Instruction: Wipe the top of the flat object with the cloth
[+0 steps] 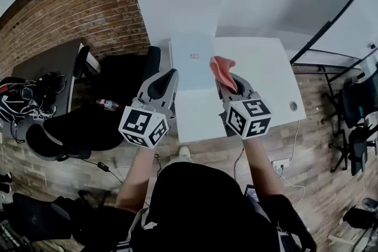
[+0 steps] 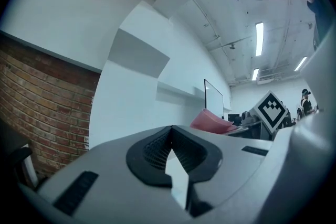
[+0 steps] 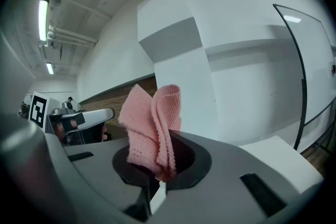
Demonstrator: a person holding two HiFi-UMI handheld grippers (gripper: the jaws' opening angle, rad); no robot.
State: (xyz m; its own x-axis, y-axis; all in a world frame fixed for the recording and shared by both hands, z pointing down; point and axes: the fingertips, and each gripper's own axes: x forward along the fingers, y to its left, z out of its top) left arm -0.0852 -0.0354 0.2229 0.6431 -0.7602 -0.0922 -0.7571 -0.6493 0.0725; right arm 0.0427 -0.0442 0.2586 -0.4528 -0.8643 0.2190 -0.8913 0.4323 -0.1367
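Note:
A pale flat panel [image 1: 192, 65] with a small red label lies on the white table [image 1: 269, 77], at its left end. My left gripper [image 1: 171, 75] hovers by the panel's left edge. Its jaws are shut with nothing between them, as the left gripper view [image 2: 172, 136] shows. My right gripper [image 1: 222, 82] is just right of the panel and is shut on a pink cloth [image 1: 222, 71]. The cloth [image 3: 152, 131] sticks up in folds from the right gripper [image 3: 160, 174]. In the left gripper view the cloth [image 2: 212, 122] shows beside the right gripper's marker cube [image 2: 271, 109].
Black office chairs [image 1: 121, 77] stand left of the table, beside a dark desk [image 1: 47, 65] with tangled cables. A brick wall [image 1: 88, 3] runs behind on the left. More chairs [image 1: 354, 118] stand at the right. The table has a cable hole [image 1: 293, 105] near its right edge.

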